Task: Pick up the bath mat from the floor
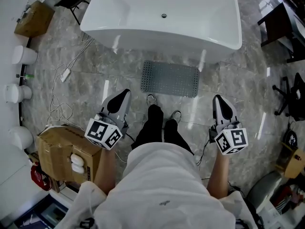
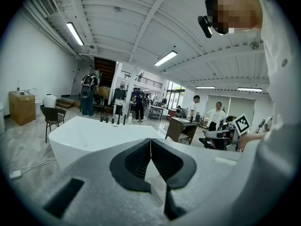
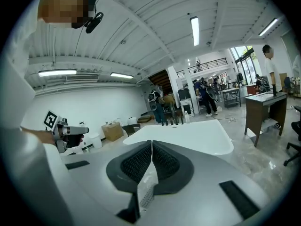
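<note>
**Mat**: grey, perforated, rectangular. It lies flat on the marble floor, just in front of the tub and ahead of the person's shoes. Neither claw touches it. Only the head view shows it laid out whole.

**Left claw**: held at the person's left side, above the floor and short of the mat. Its own view shows the two dark ribbed pads pressed together tip to tip, with nothing between them.

**Right claw**: held at the right side, level with the left and well apart from it. Its pads are likewise pressed together and pinch nothing.

**Tub**: white, freestanding. From above it shows its basin and drain. In both claw views it shows only as a white rim beyond the tips.

**Head view only:**
- A cardboard box stands near the left claw.
- A white cable trails across the floor.
- A black chair stands at the right edge.

**Claw views only:**
- Both show a white ribbed ceiling with strip lights.
- The left view shows people standing at the back of the room.
- The right view shows one more person beside a dark desk.
- Each claw view catches the opposite claw's marker cube at its edge.
</note>
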The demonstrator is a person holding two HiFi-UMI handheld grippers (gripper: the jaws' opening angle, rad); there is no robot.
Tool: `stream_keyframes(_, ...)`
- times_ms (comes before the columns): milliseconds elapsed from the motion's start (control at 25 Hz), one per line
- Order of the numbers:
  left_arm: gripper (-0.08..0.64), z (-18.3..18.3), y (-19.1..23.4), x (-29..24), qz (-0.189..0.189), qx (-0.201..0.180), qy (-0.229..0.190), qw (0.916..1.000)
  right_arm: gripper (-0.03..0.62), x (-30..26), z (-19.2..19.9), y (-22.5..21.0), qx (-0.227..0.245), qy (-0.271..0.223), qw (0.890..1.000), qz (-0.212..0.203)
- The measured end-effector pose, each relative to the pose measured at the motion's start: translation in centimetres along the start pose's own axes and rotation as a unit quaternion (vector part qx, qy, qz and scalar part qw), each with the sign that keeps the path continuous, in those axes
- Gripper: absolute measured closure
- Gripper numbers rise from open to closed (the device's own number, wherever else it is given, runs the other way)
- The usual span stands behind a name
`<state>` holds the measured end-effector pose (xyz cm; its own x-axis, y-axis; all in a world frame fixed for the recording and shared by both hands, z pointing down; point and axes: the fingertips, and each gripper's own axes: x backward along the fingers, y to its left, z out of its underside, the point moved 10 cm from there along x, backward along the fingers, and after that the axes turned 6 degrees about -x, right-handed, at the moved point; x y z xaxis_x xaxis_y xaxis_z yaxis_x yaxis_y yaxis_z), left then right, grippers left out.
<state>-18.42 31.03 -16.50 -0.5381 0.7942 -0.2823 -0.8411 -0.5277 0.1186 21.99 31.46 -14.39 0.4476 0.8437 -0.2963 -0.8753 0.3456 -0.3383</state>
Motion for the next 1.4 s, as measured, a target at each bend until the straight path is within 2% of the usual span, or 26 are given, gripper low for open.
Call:
stream_keyframes(200,0.548,-0.4,4.0,-1.5,0.009,0.001,-0.005,0.9999,0.584,-2.9,-1.2,1.5,0.008,-0.004,1.000,0.025)
stream_keyframes(440,0.548,-1.1,9.6,-3.8,0.039,-0.006,-0.011,0.9991,0.583,-7.0,-2.6,3.9,0.018,-0.004,0.998,0.052)
stream_keyframes(720,0.548,-0.9,15.1,-7.7,0.084,-0.002,0.006,0.9964,0.583,-10.8,-1.7,4.5,0.006,0.007,0.996,0.093)
stream_keyframes(1120,0.546,3.4,16.8,-13.0,0.089,-0.007,0.083,0.9926,0.583,-14.4,1.5,-2.2,-0.022,0.072,0.989,0.128)
stream_keyframes(1320,0.546,9.2,18.2,-16.5,0.071,0.011,0.103,0.9920,0.583,-18.2,6.7,-8.0,-0.019,0.119,0.982,0.145)
stream_keyframes(1400,0.546,11.9,18.9,-18.2,0.059,0.034,0.111,0.9915,0.583,-20.1,9.6,-10.4,-0.023,0.148,0.978,0.147)
